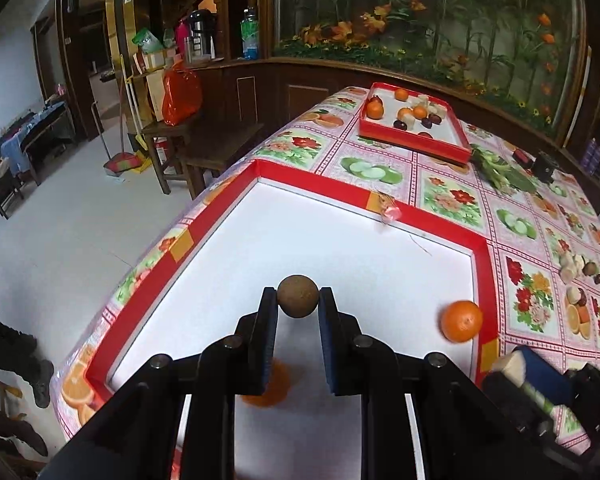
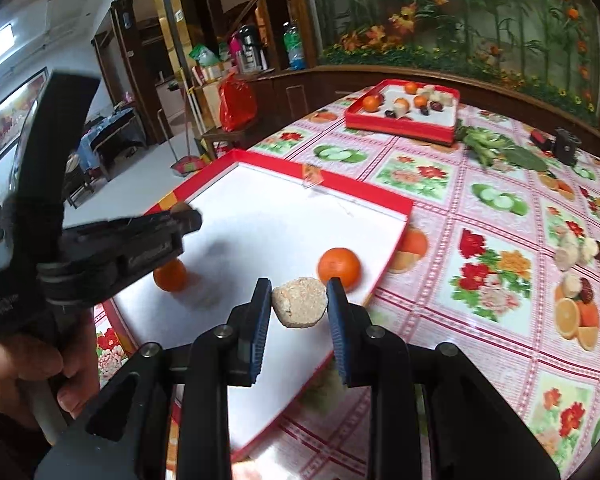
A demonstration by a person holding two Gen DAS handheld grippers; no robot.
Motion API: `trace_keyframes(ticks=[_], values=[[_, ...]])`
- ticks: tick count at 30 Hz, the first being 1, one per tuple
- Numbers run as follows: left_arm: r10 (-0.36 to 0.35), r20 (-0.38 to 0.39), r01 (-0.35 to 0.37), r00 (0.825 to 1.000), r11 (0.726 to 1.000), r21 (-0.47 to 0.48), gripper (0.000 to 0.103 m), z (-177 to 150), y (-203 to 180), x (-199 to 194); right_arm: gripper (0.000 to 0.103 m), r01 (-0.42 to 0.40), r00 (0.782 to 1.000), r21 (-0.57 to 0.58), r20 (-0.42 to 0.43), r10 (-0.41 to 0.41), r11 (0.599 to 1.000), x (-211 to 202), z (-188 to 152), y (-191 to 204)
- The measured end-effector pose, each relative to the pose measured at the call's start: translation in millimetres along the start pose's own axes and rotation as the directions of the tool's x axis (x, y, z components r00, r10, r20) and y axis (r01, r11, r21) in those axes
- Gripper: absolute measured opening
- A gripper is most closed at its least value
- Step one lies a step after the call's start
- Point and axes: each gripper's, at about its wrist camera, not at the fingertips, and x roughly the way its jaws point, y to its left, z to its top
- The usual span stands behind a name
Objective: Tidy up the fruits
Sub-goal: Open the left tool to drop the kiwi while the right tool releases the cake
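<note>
I see a small brown round fruit (image 1: 298,296) pinched above the near red-rimmed white tray (image 1: 332,188), a pale rough chunk (image 2: 299,302) held over its edge, two oranges (image 2: 339,269) (image 2: 171,275) resting inside, more fruit in the far tray (image 2: 400,126).

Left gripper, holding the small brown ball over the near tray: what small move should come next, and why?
Probably lower the left gripper and open it. It is shut on the brown round fruit above the bare white floor of the near red tray, where two oranges already lie, and free space lies right under it.
</note>
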Motion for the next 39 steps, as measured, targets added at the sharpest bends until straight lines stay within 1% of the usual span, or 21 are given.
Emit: trace_keyframes(ticks=[6, 11, 24, 27, 30, 31, 32, 33, 34, 35, 37, 39], values=[[0.011, -0.01, -0.011, 1.0, 1.0, -0.008, 0.019, 3.8, 4.9, 8.8, 0.03, -0.012, 1.0, -0.012, -0.025, 0.011, 1.0, 11.7, -1.0, 6.6], [0.015, -0.036, -0.016, 0.999, 1.0, -0.015, 0.019, 3.7, 7.1, 17.6, 0.03, -0.018, 0.999, -0.019, -0.036, 0.017, 1.0, 17.4, -2.6, 11.3], [0.038, -0.068, -0.04, 0.997, 0.999, -0.023, 0.019, -2.8, 13.6, 26.3, 0.03, -0.009, 0.998, -0.027, -0.07, 0.007, 1.0, 32.0, -6.3, 13.4], [0.042, -0.079, -0.044, 0.996, 0.998, -0.034, 0.019, -5.0, 16.6, 26.5, 0.031, -0.003, 0.995, -0.023, -0.096, 0.0, 1.0, 37.1, -8.6, 13.5], [0.045, -0.11, -0.052, 0.993, 0.997, -0.058, 0.021, -6.2, 21.8, 29.5, 0.031, 0.002, 0.993, -0.029, -0.119, -0.005, 1.0, 39.4, -11.4, 16.1], [0.055, -0.125, -0.064, 0.991, 0.996, -0.064, 0.031, -6.8, 23.9, 30.4, 0.033, 0.001, 0.992, -0.029, -0.123, -0.005, 1.0, 38.8, -12.2, 16.4], [0.068, -0.134, -0.077, 0.989, 0.995, -0.069, 0.04, -7.1, 25.3, 30.0, 0.045, 0.0, 0.993, -0.03, -0.121, -0.004, 1.0, 36.8, -13.0, 17.1], [0.084, -0.134, -0.094, 0.987, 0.993, -0.071, 0.06, -7.7, 26.5, 27.2, 0.058, 0.0, 0.993, -0.033, -0.114, -0.004, 0.999, 32.9, -13.5, 17.7], [0.101, -0.127, -0.111, 0.987, 0.991, -0.073, 0.075, -8.2, 27.0, 23.4, 0.061, 0.0, 0.994, -0.036, -0.108, -0.004, 0.999, 30.1, -14.0, 17.8], [0.112, -0.112, -0.121, 0.987, 0.99, -0.077, 0.079, -8.7, 27.0, 18.2, 0.062, -0.004, 0.996, -0.044, -0.089, 0.0, 0.999, 22.0, -14.1, 18.2], [0.118, -0.098, -0.126, 0.988, 0.989, -0.078, 0.079, -9.1, 24.7, 11.5, 0.064, -0.003, 0.998, -0.046, -0.059, 0.0, 0.999, 8.5, -14.1, 15.5], [0.104, -0.098, -0.112, 0.99, 0.99, -0.083, 0.079, -9.2, 21.6, 3.5, 0.065, 0.005, 1.0, -0.026, -0.012, -0.006, 1.0, -13.2, -15.8, 2.9]])
